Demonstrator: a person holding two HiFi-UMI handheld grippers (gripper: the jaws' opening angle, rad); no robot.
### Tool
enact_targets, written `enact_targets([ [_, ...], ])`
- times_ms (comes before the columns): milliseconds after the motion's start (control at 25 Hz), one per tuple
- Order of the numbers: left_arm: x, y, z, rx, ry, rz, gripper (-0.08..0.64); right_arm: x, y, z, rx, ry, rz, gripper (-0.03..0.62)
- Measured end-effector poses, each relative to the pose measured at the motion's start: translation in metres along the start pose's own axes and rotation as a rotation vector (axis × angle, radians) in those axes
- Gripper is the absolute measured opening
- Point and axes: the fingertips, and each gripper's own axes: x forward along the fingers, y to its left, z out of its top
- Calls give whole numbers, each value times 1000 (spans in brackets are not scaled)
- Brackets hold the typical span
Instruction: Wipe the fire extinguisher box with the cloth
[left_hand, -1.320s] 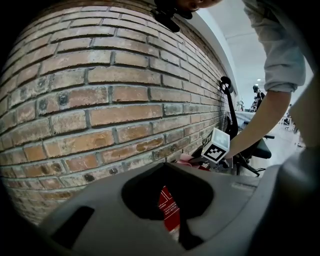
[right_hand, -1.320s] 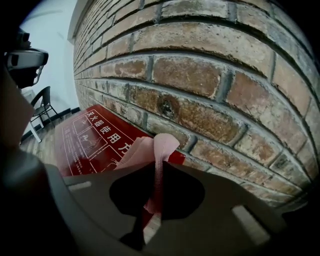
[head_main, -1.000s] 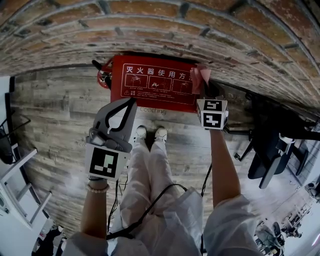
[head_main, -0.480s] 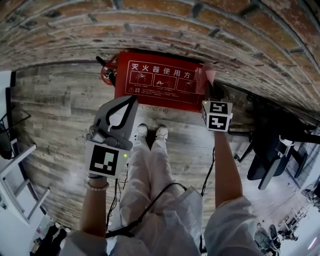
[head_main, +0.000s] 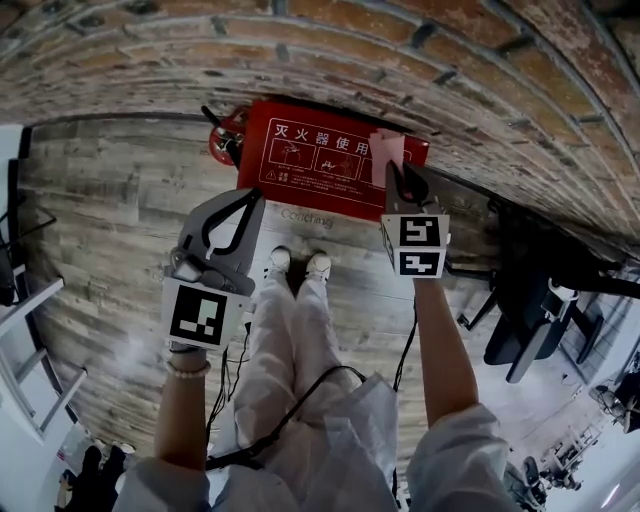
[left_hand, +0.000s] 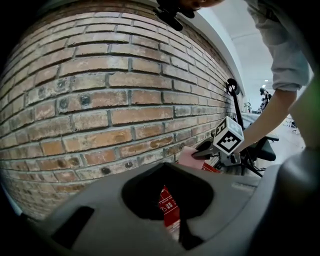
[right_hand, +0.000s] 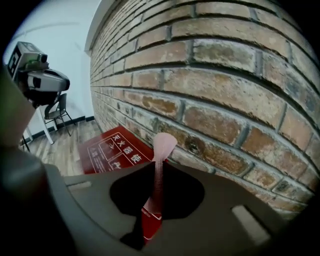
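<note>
The red fire extinguisher box (head_main: 310, 160) with white print stands on the wood floor against the brick wall. My right gripper (head_main: 397, 175) is shut on a pink cloth (head_main: 386, 155), which it holds against the box's upper right part. In the right gripper view the cloth (right_hand: 163, 144) stands up between the jaws, with the box (right_hand: 112, 150) below it. My left gripper (head_main: 257, 197) hangs shut and empty over the floor, short of the box's lower left edge. Through its jaws the left gripper view shows a strip of the box (left_hand: 169, 207) and the cloth (left_hand: 189, 157).
A red extinguisher with a black hose (head_main: 226, 138) lies at the box's left end. The brick wall (head_main: 330, 50) runs behind. The person's shoes (head_main: 298, 264) stand just before the box. A black chair (head_main: 530, 310) is at the right, a white frame (head_main: 28, 345) at the left.
My right gripper has slid the cloth leftward from the box's right corner onto its face. The left gripper has hardly moved.
</note>
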Motion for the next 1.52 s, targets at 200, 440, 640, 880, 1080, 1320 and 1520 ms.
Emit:
enact_targets([
  [200,-17,13,-5,-8,6,33,-2,1,45,31,-24,-53,87,29],
  [440,-35,30,-13,-22,8,79,-2,11,112,54,-68,-82,207,29],
  [640,-48,37,-18,-30,12,101,-2,18,170,69,-97,-98,310,29],
  [880,-56,45,-24,-44,21,124,-2,24,232,72,-175,-93,432,29],
  [1080,-60,51,-27,-53,25,136,-2,36,261,58,-203,-54,464,29],
  [1320,-60,52,-26,-43,28,126,-2,54,262,35,-197,20,410,29],
  [1520,-55,48,-24,-19,27,95,-2,66,247,22,-143,70,344,29],
])
